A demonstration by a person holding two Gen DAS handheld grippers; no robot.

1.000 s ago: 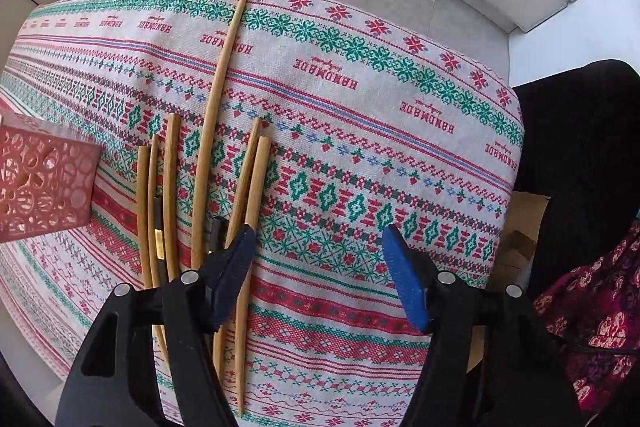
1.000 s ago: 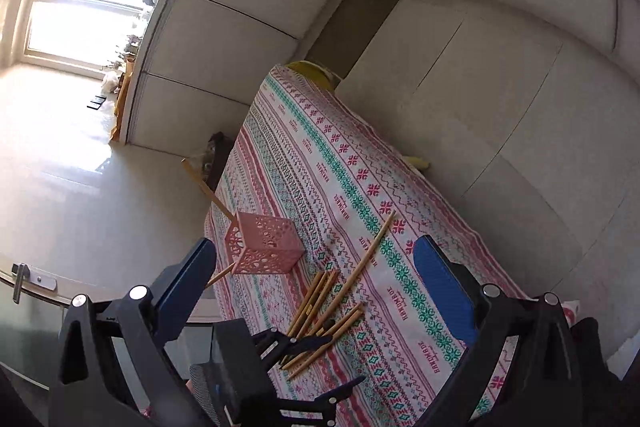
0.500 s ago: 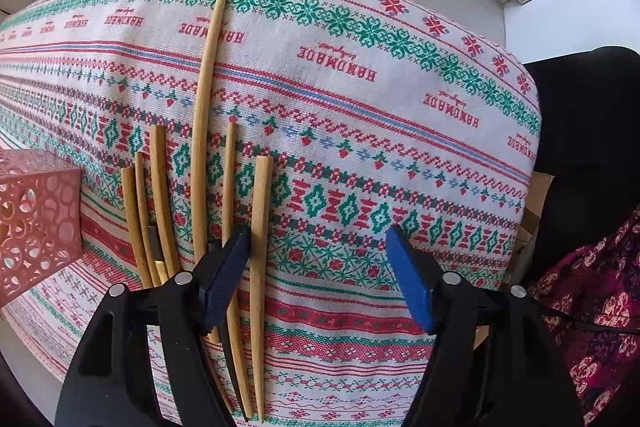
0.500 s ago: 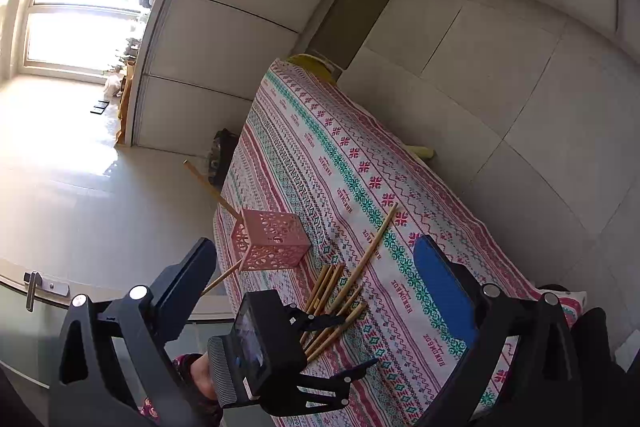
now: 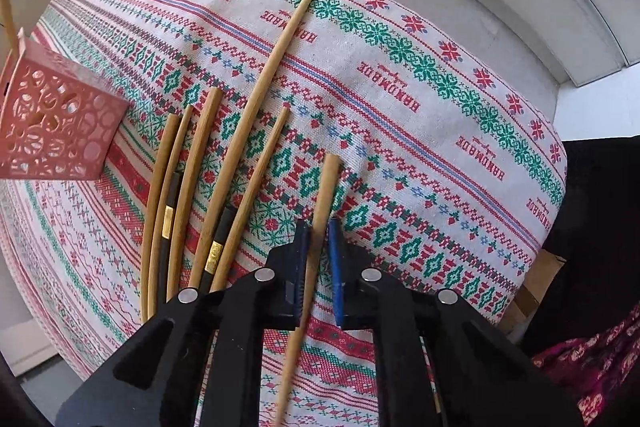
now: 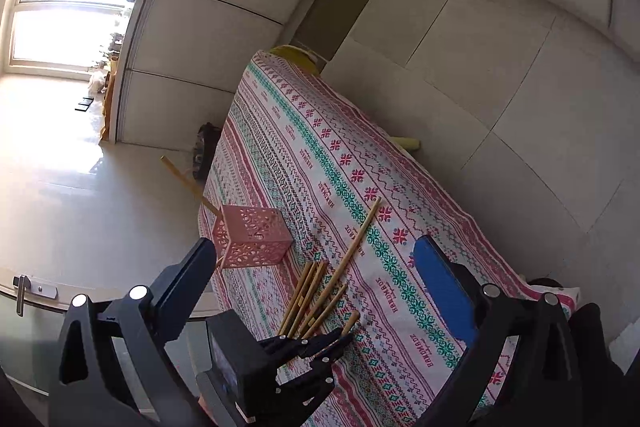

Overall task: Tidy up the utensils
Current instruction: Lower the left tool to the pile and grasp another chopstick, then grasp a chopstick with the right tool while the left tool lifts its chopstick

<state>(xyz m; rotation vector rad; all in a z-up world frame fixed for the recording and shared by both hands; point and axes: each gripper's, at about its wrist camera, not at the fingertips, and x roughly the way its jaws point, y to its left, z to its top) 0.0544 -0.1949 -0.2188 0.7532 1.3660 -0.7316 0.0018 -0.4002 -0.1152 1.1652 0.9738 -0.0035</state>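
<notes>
Several wooden chopsticks (image 5: 188, 183) lie side by side on the patterned tablecloth (image 5: 400, 115), one much longer stick (image 5: 276, 55) among them. My left gripper (image 5: 318, 247) is shut on the rightmost chopstick (image 5: 326, 183), which passes between its jaws; it also shows low in the right wrist view (image 6: 340, 341). A pink perforated holder (image 5: 52, 131) stands at the left with one stick (image 6: 188, 185) leaning out of it. My right gripper (image 6: 312, 275) is open and empty, held high above the table.
The cloth-covered table (image 6: 320, 163) stands against a tiled wall, its near edge dropping to the floor. A dark chair and a floral cloth (image 5: 592, 367) are at the right. A yellow object (image 6: 292, 53) sits at the table's far end.
My left gripper has moved right over the rightmost chopstick and closed on it. My right gripper stays open and high.
</notes>
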